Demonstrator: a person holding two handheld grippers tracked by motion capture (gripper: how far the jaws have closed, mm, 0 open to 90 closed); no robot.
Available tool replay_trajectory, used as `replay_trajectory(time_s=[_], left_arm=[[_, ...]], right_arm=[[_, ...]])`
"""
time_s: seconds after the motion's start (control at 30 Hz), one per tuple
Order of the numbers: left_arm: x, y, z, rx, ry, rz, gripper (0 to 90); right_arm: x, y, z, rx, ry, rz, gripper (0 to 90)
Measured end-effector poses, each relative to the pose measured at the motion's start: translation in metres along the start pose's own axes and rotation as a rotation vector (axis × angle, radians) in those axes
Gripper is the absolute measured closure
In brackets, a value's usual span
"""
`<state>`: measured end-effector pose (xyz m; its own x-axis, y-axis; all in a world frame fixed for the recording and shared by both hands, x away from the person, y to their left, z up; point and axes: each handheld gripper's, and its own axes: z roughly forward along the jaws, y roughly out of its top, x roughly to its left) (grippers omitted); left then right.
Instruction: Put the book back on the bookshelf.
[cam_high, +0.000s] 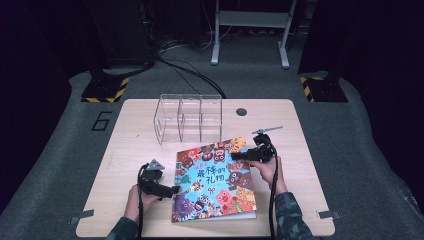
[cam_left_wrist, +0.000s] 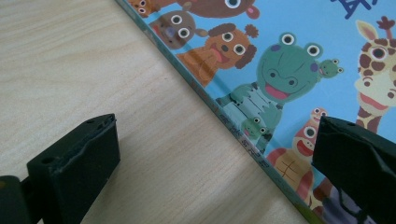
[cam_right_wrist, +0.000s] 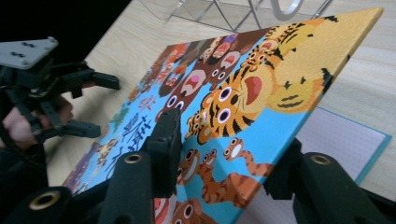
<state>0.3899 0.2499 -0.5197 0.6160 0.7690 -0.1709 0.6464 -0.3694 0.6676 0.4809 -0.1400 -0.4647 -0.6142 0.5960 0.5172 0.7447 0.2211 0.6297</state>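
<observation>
A picture book (cam_high: 212, 180) with cartoon animals on its cover lies on the wooden table (cam_high: 130, 150), spine to the left. My right gripper (cam_high: 235, 156) is shut on the front cover (cam_right_wrist: 261, 93) near its far right corner. One jaw lies on the printed face, the other under it, and the cover is tilted up off the white first page (cam_right_wrist: 345, 140). My left gripper (cam_high: 175, 190) stands open at the spine (cam_left_wrist: 224, 116), one jaw over bare table, the other over the cover. It also appears as the left gripper (cam_right_wrist: 100, 105) across the book in the right gripper view.
A clear acrylic rack (cam_high: 187, 117) with three upright slots stands behind the book at the back of the table. A small dark round hole (cam_high: 241, 111) sits near the far edge. Bare tabletop (cam_left_wrist: 93, 70) lies to the left of the book.
</observation>
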Motion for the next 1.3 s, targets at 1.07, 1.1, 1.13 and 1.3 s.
replay_trajectory(time_s=[1.07, 1.1, 1.13, 1.3], left_arm=[[0.002, 0.001, -0.002, -0.014, -0.063, -0.062, 0.4], [0.001, 0.001, -0.002, -0.015, -0.067, -0.064, 0.4], [0.001, 0.001, -0.002, -0.012, -0.071, -0.068, 0.4], [0.0, 0.001, -0.001, -0.012, -0.076, -0.073, 0.4]], right_arm=[[0.024, -0.011, -0.016, -0.073, -0.058, -0.234, 53.2], [0.025, -0.01, -0.017, -0.086, -0.058, -0.249, 53.5], [0.028, -0.01, -0.019, -0.096, -0.058, -0.265, 53.6], [0.031, -0.01, -0.022, -0.107, -0.054, -0.278, 54.3]])
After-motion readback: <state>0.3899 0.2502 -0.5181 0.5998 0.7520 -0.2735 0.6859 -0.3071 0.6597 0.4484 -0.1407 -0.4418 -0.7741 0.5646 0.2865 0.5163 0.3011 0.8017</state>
